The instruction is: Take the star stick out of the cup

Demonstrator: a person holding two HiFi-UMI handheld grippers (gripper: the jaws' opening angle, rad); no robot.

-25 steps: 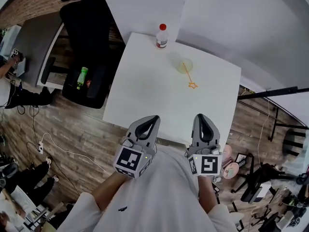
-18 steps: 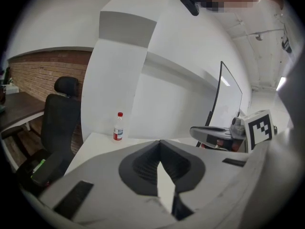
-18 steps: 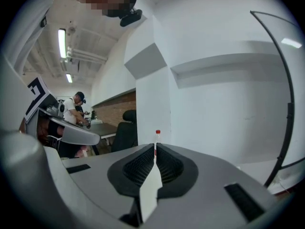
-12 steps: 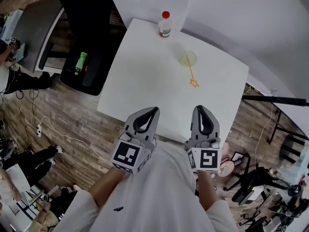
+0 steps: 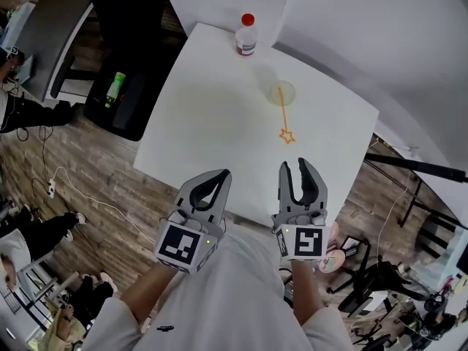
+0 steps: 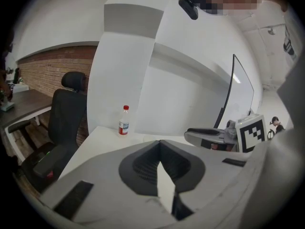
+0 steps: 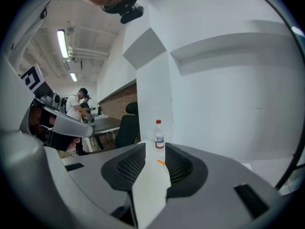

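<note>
Head view: high, steeply down on whole table (image 5: 212,123). Gripper views: low at its near edge, facing across. All three share the bottle (image 5: 246,35); head and right share the star stick (image 5: 283,114).

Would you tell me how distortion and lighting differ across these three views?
Head view: fisheye bends the edges of the white square table, and the light is even. Left gripper view: black vignette around the rim. Right gripper view: bright ceiling strip lights glare at upper left.

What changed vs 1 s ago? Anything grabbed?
Right tongs: jaws have just been opening, nothing between them; nothing grabbed. Unchanged: left tongs shut and empty, both tongs short of the star stick, which is still in the cup; bottle in place.
</note>
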